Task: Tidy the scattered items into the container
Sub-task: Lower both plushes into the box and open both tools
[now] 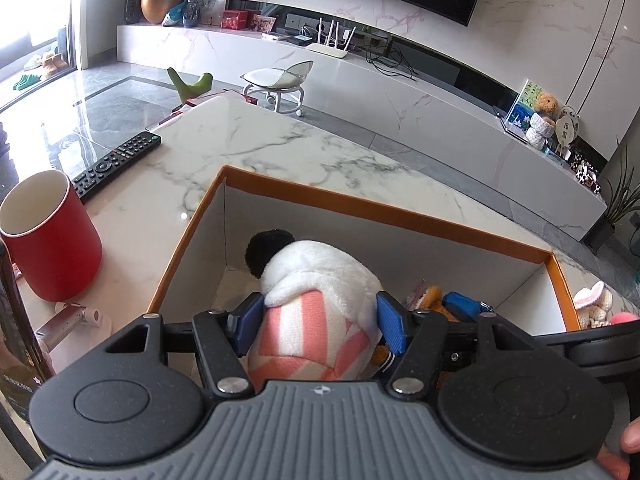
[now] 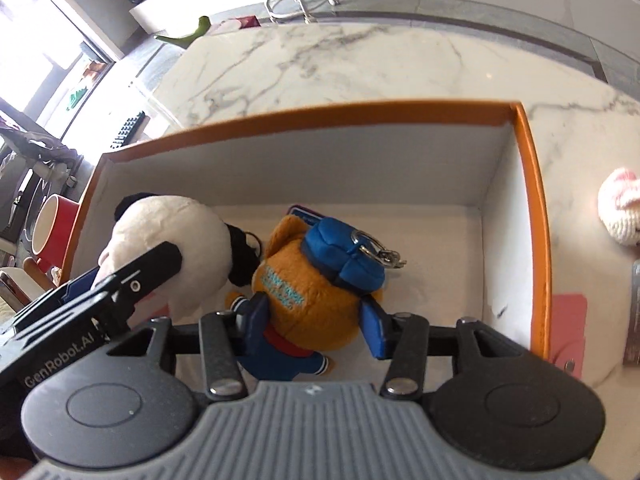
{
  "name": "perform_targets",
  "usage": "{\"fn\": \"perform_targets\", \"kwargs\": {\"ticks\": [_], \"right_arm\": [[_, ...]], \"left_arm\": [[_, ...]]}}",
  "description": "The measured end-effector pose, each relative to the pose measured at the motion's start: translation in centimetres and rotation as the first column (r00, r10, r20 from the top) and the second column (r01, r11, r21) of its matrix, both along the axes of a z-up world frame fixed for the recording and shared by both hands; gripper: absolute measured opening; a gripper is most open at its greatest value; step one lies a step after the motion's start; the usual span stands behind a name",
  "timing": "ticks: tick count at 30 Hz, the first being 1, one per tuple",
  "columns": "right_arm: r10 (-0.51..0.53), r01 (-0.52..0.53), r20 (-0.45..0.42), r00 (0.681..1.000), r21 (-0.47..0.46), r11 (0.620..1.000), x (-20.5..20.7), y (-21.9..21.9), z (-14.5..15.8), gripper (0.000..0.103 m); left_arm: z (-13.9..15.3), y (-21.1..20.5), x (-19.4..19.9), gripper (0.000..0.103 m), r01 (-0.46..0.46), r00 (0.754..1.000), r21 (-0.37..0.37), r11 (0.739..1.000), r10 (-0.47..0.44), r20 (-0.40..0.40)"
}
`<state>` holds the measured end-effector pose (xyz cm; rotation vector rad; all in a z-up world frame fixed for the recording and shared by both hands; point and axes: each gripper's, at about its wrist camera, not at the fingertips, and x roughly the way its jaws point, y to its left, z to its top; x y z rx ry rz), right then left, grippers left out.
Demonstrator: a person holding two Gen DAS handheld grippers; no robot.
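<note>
An open white box with an orange rim [image 1: 380, 208] [image 2: 320, 116] stands on the marble table. My left gripper [image 1: 320, 322] is shut on a white plush toy [image 1: 320, 276] with a black ear and pink-striped shorts, held over the box's left part. My right gripper [image 2: 314, 320] is shut on an orange bear plush [image 2: 304, 296] with a blue cap and a metal keyring, low inside the box. The white plush [image 2: 168, 232] sits just left of the bear, which also shows partly in the left wrist view [image 1: 434, 300].
A red mug [image 1: 52, 240] and a black remote [image 1: 116, 160] lie left of the box. A crocheted white-and-pink toy [image 1: 592, 304] [image 2: 620, 212] rests outside the box's right wall, near a pink card [image 2: 568, 320]. A hand shows at the lower right.
</note>
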<state>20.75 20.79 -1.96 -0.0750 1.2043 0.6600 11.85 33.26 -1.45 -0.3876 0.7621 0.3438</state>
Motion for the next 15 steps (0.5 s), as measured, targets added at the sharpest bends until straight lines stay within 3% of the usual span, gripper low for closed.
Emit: {"fn": "perform_targets", "kwargs": {"ticks": [3, 9, 15], "right_arm": [[0.086, -0.085, 0.057, 0.995, -0.006, 0.996, 1.1, 0.9, 0.0, 0.052], [0.215, -0.211, 0.112, 0.970, -0.045, 0.977, 3.1, 2.1, -1.2, 0.051], [0.202, -0.199, 0.097, 0.975, -0.040, 0.979, 3.5, 1.8, -2.1, 0.054]], "left_arm": [[-0.2, 0.0, 0.4, 0.071, -0.020, 1.000, 0.030, 0.999, 0.020, -0.001], [-0.9, 0.2, 1.5, 0.071, -0.014, 0.996, 0.019, 1.000, 0.016, -0.087], [-1.4, 0.6, 1.8, 0.072, -0.006, 0.991, -0.024, 1.000, 0.003, -0.132]]}}
